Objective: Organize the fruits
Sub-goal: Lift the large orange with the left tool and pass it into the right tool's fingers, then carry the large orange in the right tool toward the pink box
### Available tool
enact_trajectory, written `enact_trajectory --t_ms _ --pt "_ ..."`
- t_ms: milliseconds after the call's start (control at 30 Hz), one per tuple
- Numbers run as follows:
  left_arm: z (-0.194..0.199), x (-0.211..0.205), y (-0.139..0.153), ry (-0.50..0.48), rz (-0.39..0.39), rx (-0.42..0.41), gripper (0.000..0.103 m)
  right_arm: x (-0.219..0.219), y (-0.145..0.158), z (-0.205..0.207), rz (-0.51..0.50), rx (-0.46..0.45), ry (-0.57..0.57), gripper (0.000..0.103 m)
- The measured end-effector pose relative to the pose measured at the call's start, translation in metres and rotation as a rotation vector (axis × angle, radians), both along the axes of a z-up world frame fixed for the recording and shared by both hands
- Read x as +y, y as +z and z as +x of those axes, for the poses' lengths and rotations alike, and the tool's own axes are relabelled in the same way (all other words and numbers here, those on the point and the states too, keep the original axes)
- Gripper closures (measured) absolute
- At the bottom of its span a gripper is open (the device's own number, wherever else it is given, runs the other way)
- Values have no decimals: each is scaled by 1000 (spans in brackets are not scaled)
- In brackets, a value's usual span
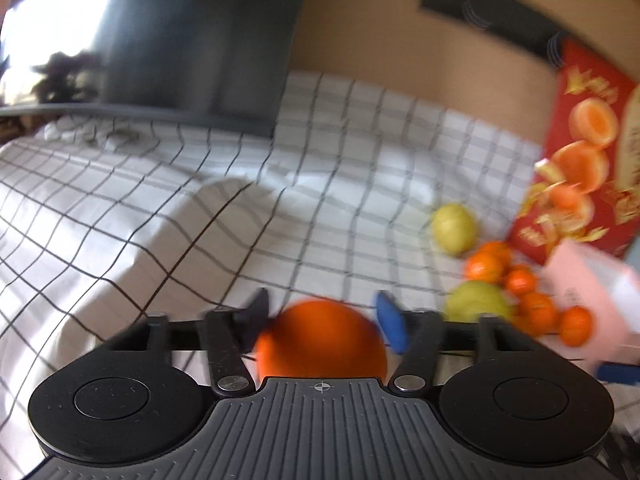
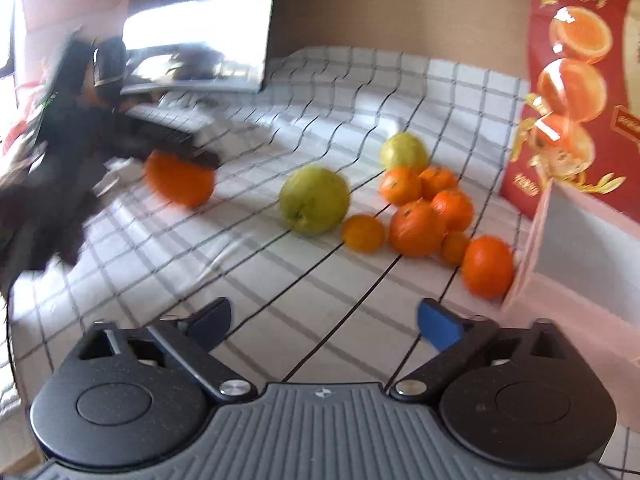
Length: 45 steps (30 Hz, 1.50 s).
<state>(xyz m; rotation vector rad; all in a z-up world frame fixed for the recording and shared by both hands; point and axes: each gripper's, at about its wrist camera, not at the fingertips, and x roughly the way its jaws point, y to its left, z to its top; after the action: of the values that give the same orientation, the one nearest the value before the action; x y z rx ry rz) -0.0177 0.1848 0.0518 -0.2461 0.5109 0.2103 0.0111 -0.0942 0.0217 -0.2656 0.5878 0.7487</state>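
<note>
My left gripper (image 1: pixel 322 322) is shut on a large orange (image 1: pixel 320 340), held above the checked cloth. In the right wrist view that orange (image 2: pixel 180 178) shows at the left, in the blurred left gripper (image 2: pixel 176 148). My right gripper (image 2: pixel 324 320) is open and empty above the cloth. Ahead of it lie a green-yellow fruit (image 2: pixel 314 199), a second one (image 2: pixel 404 151) behind, and a cluster of several oranges (image 2: pixel 424 216) beside a pink box. The same fruits show at the right of the left wrist view (image 1: pixel 520 292).
A white checked cloth (image 2: pixel 320 280) covers the table. A red carton printed with oranges (image 2: pixel 576 80) stands at the right, with a pink box (image 2: pixel 580 248) in front of it. A dark monitor (image 1: pixel 192 40) stands at the back left.
</note>
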Motion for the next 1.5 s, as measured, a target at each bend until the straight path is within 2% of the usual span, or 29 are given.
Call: enact_trajectory --t_ms 33,67,133,200,300,367,433,500,633,800,900,933,967,1033,1167,1300,1367,1500 --pt "-6 -4 4 -25 3 -10 72 0 3 2 -3 -9 -6 33" --pt "-9 -8 8 -38 12 -8 75 1 7 4 -13 -17 -10 47" --pt "-8 -15 12 -38 39 12 75 5 14 9 -45 -33 6 52" --pt "-7 -17 12 -31 33 13 75 14 19 11 -84 -70 13 52" --pt "-14 -4 8 -48 -75 -28 74 28 27 10 -81 -85 35 49" --pt "-17 9 5 -63 -158 -49 74 39 30 0 -46 -90 123 21" --pt "-17 19 3 -63 -218 -52 74 57 29 -11 -16 -106 206 15" --pt "-17 31 1 -63 -284 -53 74 83 26 -16 -8 -106 274 15" --pt "-24 56 -2 -63 -402 -84 74 136 14 -7 -2 -64 281 15" --pt "-56 74 0 74 -356 -229 74 175 -6 15 7 0 284 10" --pt "-70 77 -11 132 -389 -261 74 190 -15 22 -4 58 301 10" --pt "-74 77 -15 141 -409 -271 74 193 -15 21 -11 63 310 13" --pt "-76 78 -17 147 -423 -276 74 193 -14 18 -10 56 314 23" --pt "-78 75 -19 145 -439 -283 74 193 -10 12 -22 44 306 23" --pt "-80 63 -15 108 -416 -270 74 169 -4 11 -21 112 285 23" --pt "-68 37 -13 14 -365 -214 74 102 4 12 27 190 231 23" --pt "-58 18 -12 -58 -353 -183 74 58 9 8 40 173 188 23" --pt "-38 -33 -12 -207 -303 -134 74 -31 16 -11 8 42 29 23"
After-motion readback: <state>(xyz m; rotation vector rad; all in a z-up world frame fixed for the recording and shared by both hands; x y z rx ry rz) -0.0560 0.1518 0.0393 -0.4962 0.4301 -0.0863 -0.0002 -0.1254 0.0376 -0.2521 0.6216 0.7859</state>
